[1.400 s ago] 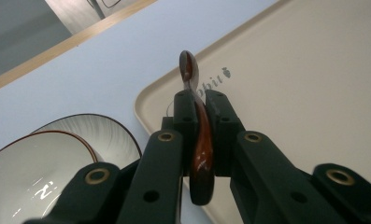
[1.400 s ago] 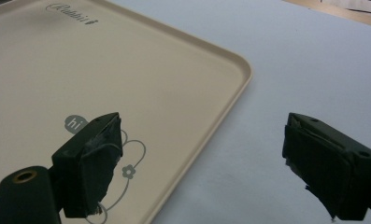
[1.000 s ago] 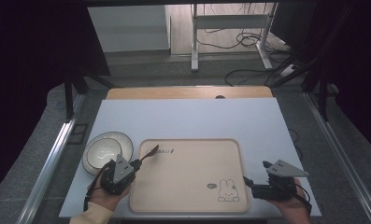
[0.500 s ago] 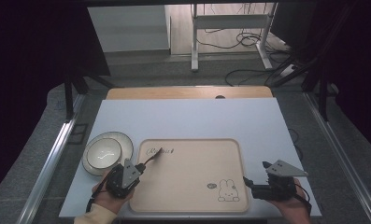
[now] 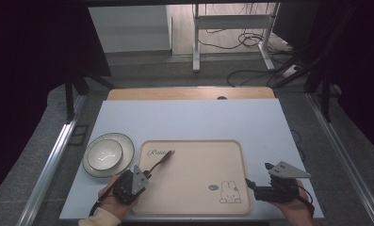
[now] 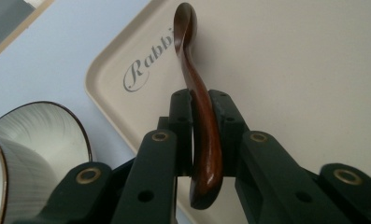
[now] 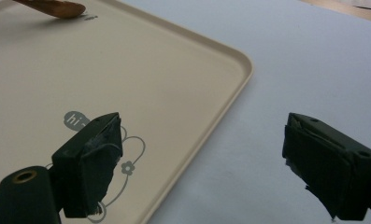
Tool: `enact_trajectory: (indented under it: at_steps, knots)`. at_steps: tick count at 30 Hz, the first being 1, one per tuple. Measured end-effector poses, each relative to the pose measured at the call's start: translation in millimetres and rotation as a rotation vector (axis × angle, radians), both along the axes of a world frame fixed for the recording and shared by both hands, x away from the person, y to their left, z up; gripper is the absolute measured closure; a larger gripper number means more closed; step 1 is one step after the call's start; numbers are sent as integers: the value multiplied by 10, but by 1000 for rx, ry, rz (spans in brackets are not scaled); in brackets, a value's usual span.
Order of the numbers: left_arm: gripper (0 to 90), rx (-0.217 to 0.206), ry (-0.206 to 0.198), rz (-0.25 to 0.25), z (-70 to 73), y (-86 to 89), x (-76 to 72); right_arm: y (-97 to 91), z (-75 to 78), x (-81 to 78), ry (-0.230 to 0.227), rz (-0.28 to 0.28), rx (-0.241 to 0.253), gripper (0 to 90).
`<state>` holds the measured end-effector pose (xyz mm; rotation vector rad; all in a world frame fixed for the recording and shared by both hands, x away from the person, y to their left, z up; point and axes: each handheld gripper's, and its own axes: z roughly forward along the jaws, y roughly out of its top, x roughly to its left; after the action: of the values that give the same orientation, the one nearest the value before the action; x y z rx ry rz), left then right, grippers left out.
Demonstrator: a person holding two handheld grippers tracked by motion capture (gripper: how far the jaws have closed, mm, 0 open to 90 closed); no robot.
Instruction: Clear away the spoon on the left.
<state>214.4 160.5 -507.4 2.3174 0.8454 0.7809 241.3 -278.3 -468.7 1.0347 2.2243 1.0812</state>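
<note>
**Left gripper view: wooden spoon held over the tray's near-left corner**

Left gripper view shows the left gripper (image 6: 199, 135) with its jaws drawn narrow around the handle of a dark wooden spoon (image 6: 199, 121); the jaws have just been easing apart, yet the handle sits between the pads with little room on either side. The spoon's long axis runs straight out from the gripper, handle end nearest the hand, bowl farthest, reaching over the word printed on the beige tray (image 6: 314, 70). Seen from the high view, the left gripper (image 5: 130, 181) sits at the tray's near-left corner, and the spoon (image 5: 158, 162) slants away and to the right over the tray (image 5: 199, 188), its bowl close to the tray floor; whether it touches cannot be told. Just left of the tray stands a white bowl on a plate (image 5: 104, 154). Across the tray, at its near-right corner, the right gripper (image 5: 262, 181) rests with jaws wide and nothing between them, well apart from the spoon. Any setting down of the spoon looks to fall to the left hand, along that slanted line.
</note>
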Motion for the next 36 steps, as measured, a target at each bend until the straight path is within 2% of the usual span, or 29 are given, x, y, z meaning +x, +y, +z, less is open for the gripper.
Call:
enact_trajectory:
  at_steps: [6,12,14,19,22,26,36]
  knots:
    - [772,24,42,-20,-61,-36,-1,-4,3,0,-3,-3,-1,123]
    - [729,21,70,-26,-86,-46,0,-9,7,0,-10,-6,-1,124]
    - [683,17,81,-30,-96,-54,4,-12,8,0,-10,-8,-1,124]
    - [502,1,94,-40,-104,-85,-3,-9,8,-2,-10,-6,-1,123]
    - [412,-19,84,-40,-82,-99,-24,-11,8,-2,-10,-8,0,123]
    - [341,-45,71,-39,-47,-88,-42,-9,8,-2,-10,-6,-1,124]
    - [284,-170,57,9,79,32,-77,-10,8,-3,-10,-5,0,124]
